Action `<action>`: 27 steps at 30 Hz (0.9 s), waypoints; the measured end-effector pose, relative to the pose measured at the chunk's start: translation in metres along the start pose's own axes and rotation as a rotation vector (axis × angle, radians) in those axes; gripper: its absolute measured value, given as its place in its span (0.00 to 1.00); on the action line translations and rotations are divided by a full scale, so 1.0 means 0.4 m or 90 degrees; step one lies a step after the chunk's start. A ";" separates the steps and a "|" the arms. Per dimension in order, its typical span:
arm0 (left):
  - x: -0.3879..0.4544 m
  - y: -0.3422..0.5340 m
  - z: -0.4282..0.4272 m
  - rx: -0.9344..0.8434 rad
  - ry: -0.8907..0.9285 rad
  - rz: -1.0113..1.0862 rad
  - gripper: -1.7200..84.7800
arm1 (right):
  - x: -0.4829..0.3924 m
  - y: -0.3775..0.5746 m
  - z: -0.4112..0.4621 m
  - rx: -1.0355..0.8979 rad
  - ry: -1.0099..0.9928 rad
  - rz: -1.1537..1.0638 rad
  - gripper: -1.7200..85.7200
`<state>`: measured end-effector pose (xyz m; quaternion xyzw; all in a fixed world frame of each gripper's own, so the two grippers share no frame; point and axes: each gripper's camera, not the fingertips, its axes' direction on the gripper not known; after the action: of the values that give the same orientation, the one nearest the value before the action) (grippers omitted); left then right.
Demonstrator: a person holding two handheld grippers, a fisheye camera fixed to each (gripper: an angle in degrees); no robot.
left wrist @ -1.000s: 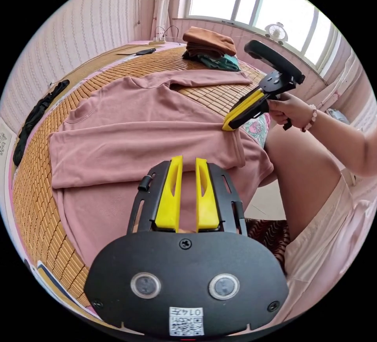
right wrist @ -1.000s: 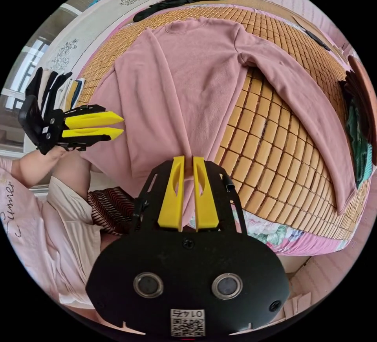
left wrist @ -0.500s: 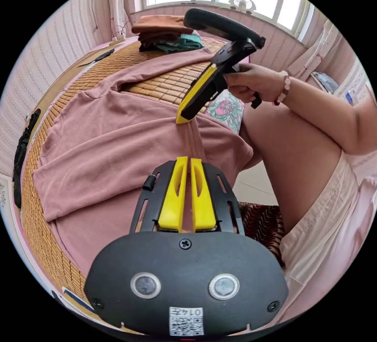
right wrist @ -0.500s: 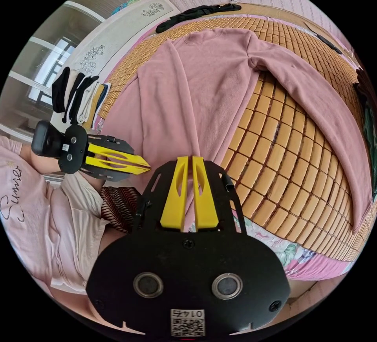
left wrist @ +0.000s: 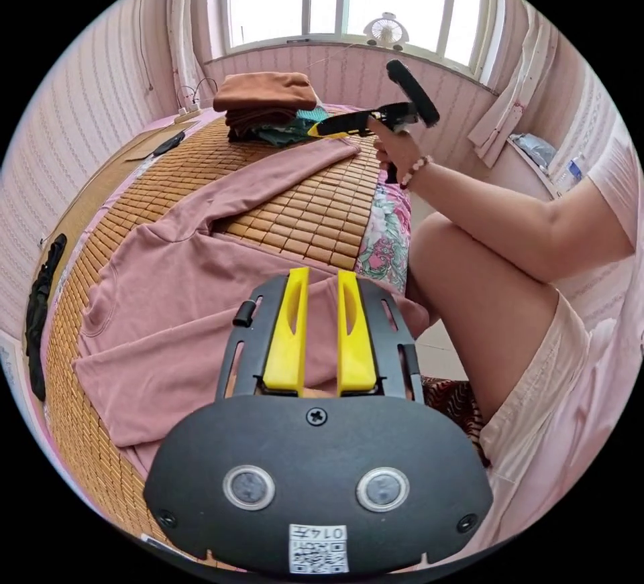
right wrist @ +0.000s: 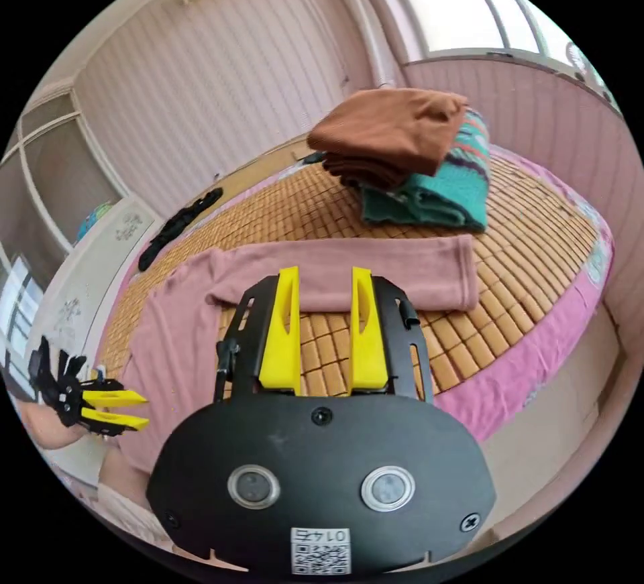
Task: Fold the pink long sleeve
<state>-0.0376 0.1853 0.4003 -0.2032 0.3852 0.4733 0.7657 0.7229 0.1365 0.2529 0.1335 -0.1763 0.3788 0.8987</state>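
Woven bamboo mat (right wrist: 537, 235) bearing pink long-sleeved top (left wrist: 201, 289), hem hidden behind left gripper (left wrist: 320, 329); right gripper (right wrist: 323, 332) near folded brown-and-teal clothes pile (right wrist: 409, 148). Both parted, empty.

A dusty-pink long-sleeved knit top (left wrist: 201, 289) is spread flat across a woven bamboo mat (left wrist: 315, 208) on the bed. One sleeve is folded across the body; the other sleeve (right wrist: 376, 272) is stretched straight out on the mat, its cuff lying near the mat's edge. The hem is draped over the bedside.
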 end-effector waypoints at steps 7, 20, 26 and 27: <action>-0.065 -0.243 0.110 0.080 -0.029 0.032 0.11 | 0.196 -0.028 -0.048 0.042 0.000 0.154 0.20; -0.093 -0.613 0.404 -0.040 -0.041 0.055 0.16 | 0.274 -0.092 -0.002 -0.065 0.095 0.157 0.14; -0.059 -0.736 0.570 -0.112 -0.073 0.049 0.16 | 0.321 -0.070 -0.021 -0.038 0.053 0.186 0.10; -0.060 -0.741 0.600 -0.133 -0.078 0.023 0.16 | 0.323 -0.068 -0.022 -0.042 0.051 0.183 0.10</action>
<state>0.3131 0.1946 0.5524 -0.2457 0.2898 0.5361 0.7538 0.8286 0.2030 0.2959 0.0622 -0.1702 0.5027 0.8452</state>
